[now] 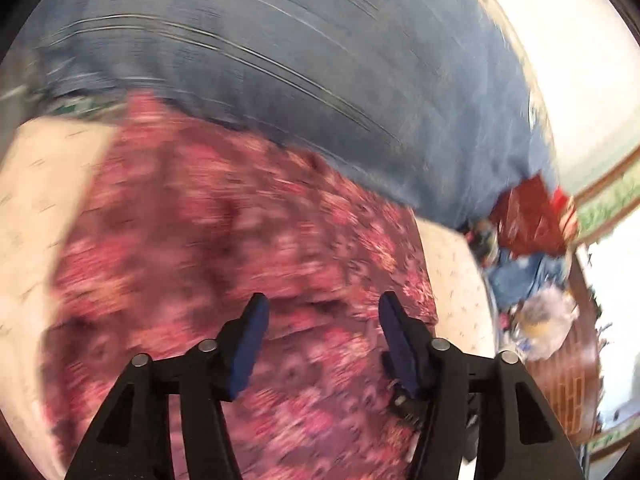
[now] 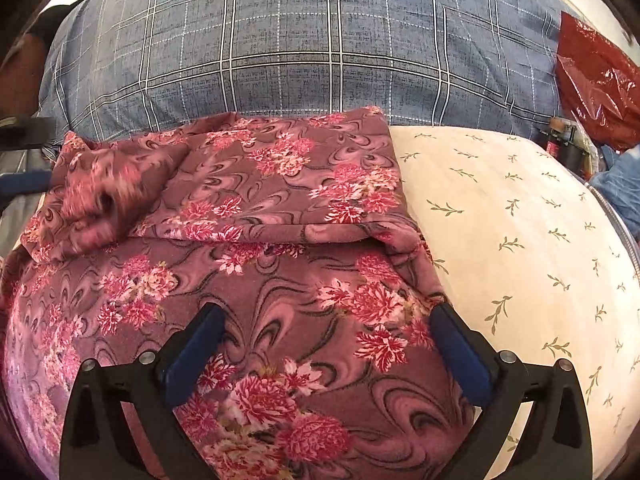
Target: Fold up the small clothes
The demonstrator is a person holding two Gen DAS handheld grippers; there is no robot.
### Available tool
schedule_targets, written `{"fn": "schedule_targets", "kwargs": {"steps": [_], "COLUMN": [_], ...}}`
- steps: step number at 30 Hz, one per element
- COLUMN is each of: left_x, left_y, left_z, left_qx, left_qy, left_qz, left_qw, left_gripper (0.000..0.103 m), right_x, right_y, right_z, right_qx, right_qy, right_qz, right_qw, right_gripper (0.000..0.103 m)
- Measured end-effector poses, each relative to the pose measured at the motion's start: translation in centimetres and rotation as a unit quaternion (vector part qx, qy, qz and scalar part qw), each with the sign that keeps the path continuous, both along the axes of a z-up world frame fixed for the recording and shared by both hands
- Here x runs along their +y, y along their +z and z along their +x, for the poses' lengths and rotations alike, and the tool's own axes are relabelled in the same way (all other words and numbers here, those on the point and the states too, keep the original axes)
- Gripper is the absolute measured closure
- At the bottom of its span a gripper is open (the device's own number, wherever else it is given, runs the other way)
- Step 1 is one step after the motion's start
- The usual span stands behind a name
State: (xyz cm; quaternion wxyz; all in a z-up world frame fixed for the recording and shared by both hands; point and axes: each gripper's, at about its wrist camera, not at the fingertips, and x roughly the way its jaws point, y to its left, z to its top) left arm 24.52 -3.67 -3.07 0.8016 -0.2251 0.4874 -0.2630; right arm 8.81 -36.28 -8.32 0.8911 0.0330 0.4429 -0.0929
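Item, floral garment (image 2: 280, 208): maroon with pink flowers, partly folded on the cream leaf-print bed sheet (image 2: 520, 240); I see it directly beneath my right tool (image 2: 326, 316), jaws wide and empty, and beneath my left tool (image 1: 322, 304), also wide, that view blurred. Item, blue plaid pillow (image 2: 300, 40) behind it: round crest printed, lettering too small to read.

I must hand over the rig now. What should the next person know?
Left gripper: open, holding nothing, over the floral garment; its view is motion-blurred.
Right gripper: open, holding nothing, over the same garment.
Garment lies on the cream sheet, in front of the blue plaid pillow.
Done: far part folded over the near part.
Left: left corner is bunched; smooth it, finish folding.
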Motion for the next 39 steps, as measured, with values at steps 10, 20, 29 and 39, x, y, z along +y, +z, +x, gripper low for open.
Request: {"fn": "schedule_targets", "kwargs": {"steps": [10, 20, 29, 39], "left_x": [8.5, 9.0, 8.1, 5.1], "left_y": [-4.3, -3.9, -4.6, -5.9], "left_z": [-1.4, -3.3, -1.7, 0.4], "left_qx": [0.057, 0.046, 0.068, 0.094], "left_qy": [0.066, 0.039, 0.060, 0.071], "left_qz": [-0.046, -0.100, -0.067, -0.071], "left_qw": [0.9951, 0.9931, 0.9936, 0.9905], "left_gripper": [0.046, 0.045, 0.044, 0.040], "right_x": [4.7, 13.4, 2.1, -4.6], "right_y": [5.0, 1.9, 2.3, 0.8], "right_z": [4.4, 10.0, 8.8, 7.1], "right_qx": [-0.059, -0.005, -0.023, -0.060], "right_qy": [0.041, 0.155, 0.015, -0.091], "right_qz": [0.103, -0.083, 0.168, 0.309], "right_qw": [0.992, 0.984, 0.985, 0.945], "right_gripper": [0.005, 0.044, 0.090, 0.037]}}
